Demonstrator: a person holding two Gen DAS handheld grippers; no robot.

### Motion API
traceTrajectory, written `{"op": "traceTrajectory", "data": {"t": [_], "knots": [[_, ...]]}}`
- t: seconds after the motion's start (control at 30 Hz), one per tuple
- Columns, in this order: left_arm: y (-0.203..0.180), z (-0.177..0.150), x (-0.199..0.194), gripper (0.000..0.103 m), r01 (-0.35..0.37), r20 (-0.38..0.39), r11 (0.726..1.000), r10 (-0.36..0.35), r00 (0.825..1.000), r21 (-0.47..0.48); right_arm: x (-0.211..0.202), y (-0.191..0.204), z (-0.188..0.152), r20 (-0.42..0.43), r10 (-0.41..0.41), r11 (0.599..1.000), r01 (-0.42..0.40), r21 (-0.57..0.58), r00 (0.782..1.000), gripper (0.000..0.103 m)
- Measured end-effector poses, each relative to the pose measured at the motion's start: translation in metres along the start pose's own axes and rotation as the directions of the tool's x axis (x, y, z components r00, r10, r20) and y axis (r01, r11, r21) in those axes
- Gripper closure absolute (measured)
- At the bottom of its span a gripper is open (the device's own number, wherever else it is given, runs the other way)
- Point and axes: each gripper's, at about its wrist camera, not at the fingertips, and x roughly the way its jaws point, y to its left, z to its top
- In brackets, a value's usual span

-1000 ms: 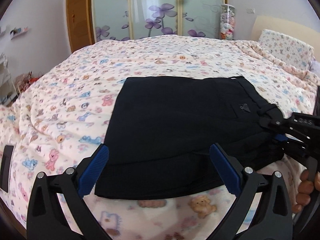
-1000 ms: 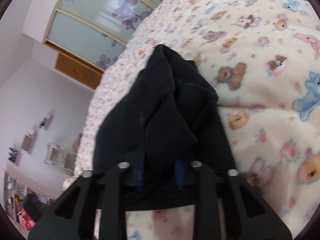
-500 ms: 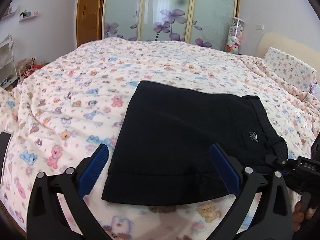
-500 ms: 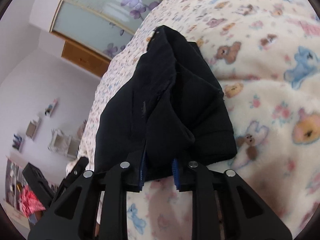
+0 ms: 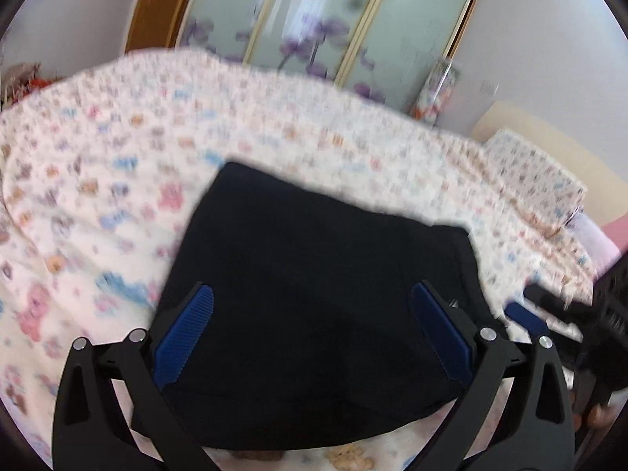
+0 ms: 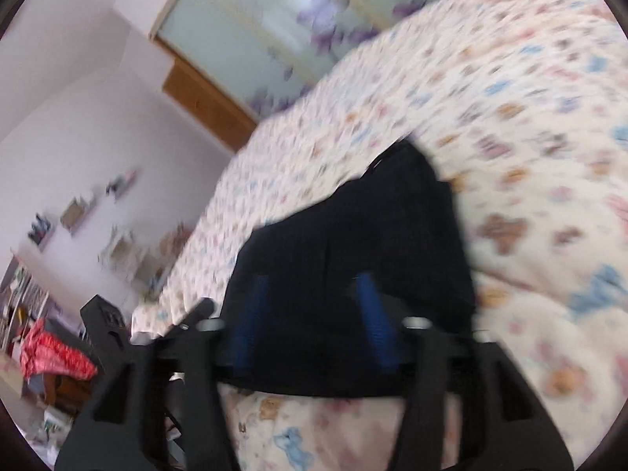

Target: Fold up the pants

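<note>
The black pants (image 5: 314,298) lie folded into a flat rectangle on the bear-print bedspread (image 5: 117,165). My left gripper (image 5: 312,314) is open and empty, hovering over the near half of the pants. My right gripper (image 6: 312,298) is open, its blue pads apart over the near edge of the pants (image 6: 353,259), holding nothing. The right gripper also shows at the right edge of the left wrist view (image 5: 549,314). Both views are motion-blurred.
A pillow (image 5: 537,172) lies at the bed's right end by the headboard. A mirrored wardrobe (image 5: 333,27) stands behind the bed. Shelves and clutter (image 6: 51,333) sit off the bed's left side. The left gripper's body (image 6: 106,318) shows at left.
My right gripper has opened and let go of the pants' corner, which now lies flat. Both grippers have swung, blurring the views; the left has moved closer over the pants.
</note>
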Motion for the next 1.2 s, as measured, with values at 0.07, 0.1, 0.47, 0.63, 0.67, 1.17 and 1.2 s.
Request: {"op": "traceTrajectory", "data": {"t": [0.07, 0.1, 0.47, 0.63, 0.67, 1.17, 1.2], "knots": [[0.004, -0.012, 0.012, 0.002, -0.016, -0.040, 1.000, 0.017, 0.999, 0.017, 0.023, -0.004, 0.008, -0.041, -0.055, 0.998, 0.055, -0.003, 0.998, 0.043], [0.005, -0.017, 0.014, 0.002, -0.025, -0.043, 0.999, 0.027, 0.999, 0.036, 0.033, -0.012, 0.011, -0.056, -0.093, 0.996, 0.094, 0.008, 0.994, 0.044], [0.011, -0.044, 0.006, 0.002, -0.013, 0.011, 0.992, 0.012, 1.000, 0.128, 0.031, -0.060, 0.018, -0.084, 0.023, 0.973, -0.003, 0.231, 0.996, 0.082], [0.011, -0.034, -0.024, 0.002, 0.070, 0.125, 0.994, -0.080, 0.989, 0.084, 0.006, -0.033, -0.007, -0.090, 0.173, 0.978, -0.160, 0.136, 0.981, 0.061], [0.010, -0.032, -0.021, 0.002, 0.070, 0.118, 0.994, -0.080, 0.990, 0.084, 0.010, -0.036, -0.014, -0.111, 0.149, 0.981, -0.133, 0.142, 0.983, 0.049], [0.015, -0.053, 0.018, 0.002, -0.004, 0.034, 0.988, -0.001, 0.999, 0.154, -0.006, -0.096, 0.045, -0.122, -0.083, 0.984, 0.101, 0.149, 0.989, 0.041], [0.015, -0.054, 0.016, 0.002, -0.004, 0.035, 0.988, -0.002, 0.999, 0.154, 0.001, -0.101, 0.046, -0.150, -0.094, 0.982, 0.116, 0.150, 0.984, 0.041]]}}
